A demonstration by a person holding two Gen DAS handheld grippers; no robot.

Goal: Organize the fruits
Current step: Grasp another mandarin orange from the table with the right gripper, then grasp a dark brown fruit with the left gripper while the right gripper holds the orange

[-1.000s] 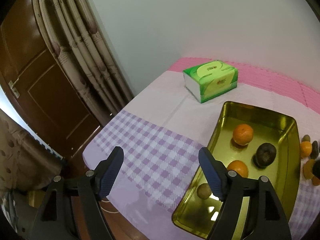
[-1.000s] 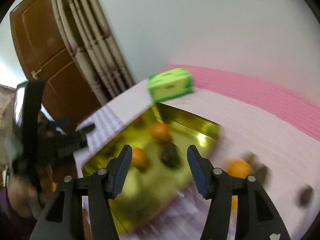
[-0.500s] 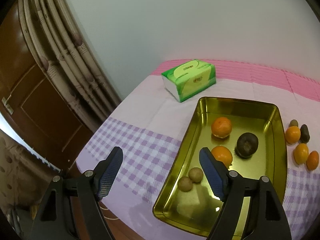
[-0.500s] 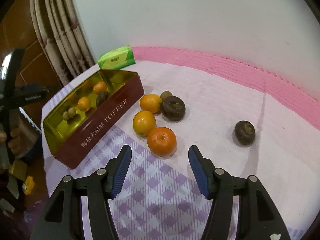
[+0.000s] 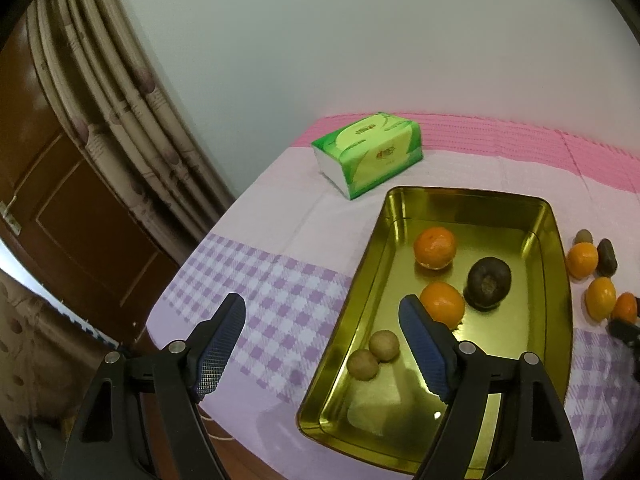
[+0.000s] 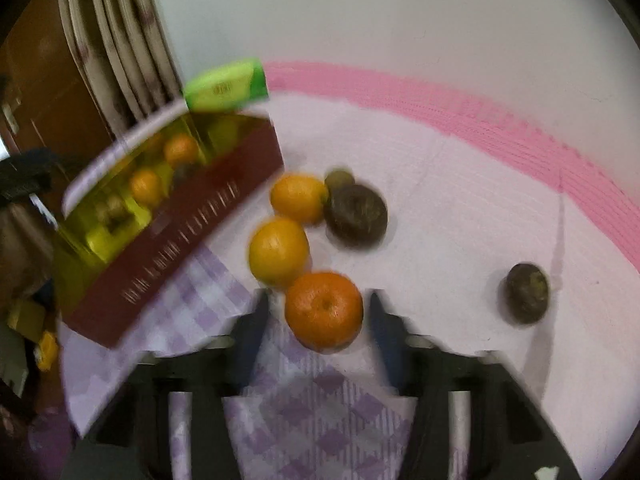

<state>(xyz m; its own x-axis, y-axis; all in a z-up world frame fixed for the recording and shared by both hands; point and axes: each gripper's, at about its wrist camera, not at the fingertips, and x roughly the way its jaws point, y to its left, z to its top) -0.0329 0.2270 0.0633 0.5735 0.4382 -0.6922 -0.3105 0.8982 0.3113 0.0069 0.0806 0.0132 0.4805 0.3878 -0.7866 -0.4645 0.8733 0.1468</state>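
My right gripper point(image 6: 317, 298) points down at the table, and the view is blurred. An orange point(image 6: 324, 310) lies between its two fingers. The jaws are closing, and a thin gap still shows on each side of the fruit. Just beyond lie two more oranges point(image 6: 279, 250), a dark round fruit point(image 6: 355, 214) and a small brown one point(image 6: 339, 179). Another dark fruit point(image 6: 526, 292) sits alone to the right. My left gripper point(image 5: 320, 304) hangs open with nothing in it over the near left rim of the gold tin point(image 5: 460, 208). The tin holds two oranges point(image 5: 435, 248), a dark fruit point(image 5: 489, 283) and two small brown fruits point(image 5: 384, 345).
A green tissue pack point(image 5: 368, 152) lies behind the tin near the wall. The tin's red side point(image 6: 192, 232) stands left of the loose fruit. The table's edge point(image 5: 176, 292) drops off at the left toward a curtain point(image 5: 132, 112) and a brown door point(image 5: 72, 216).
My right gripper has sunk toward the nearest orange, which now lies between its fingers and looks much larger. The left gripper has hardly moved and stays open.
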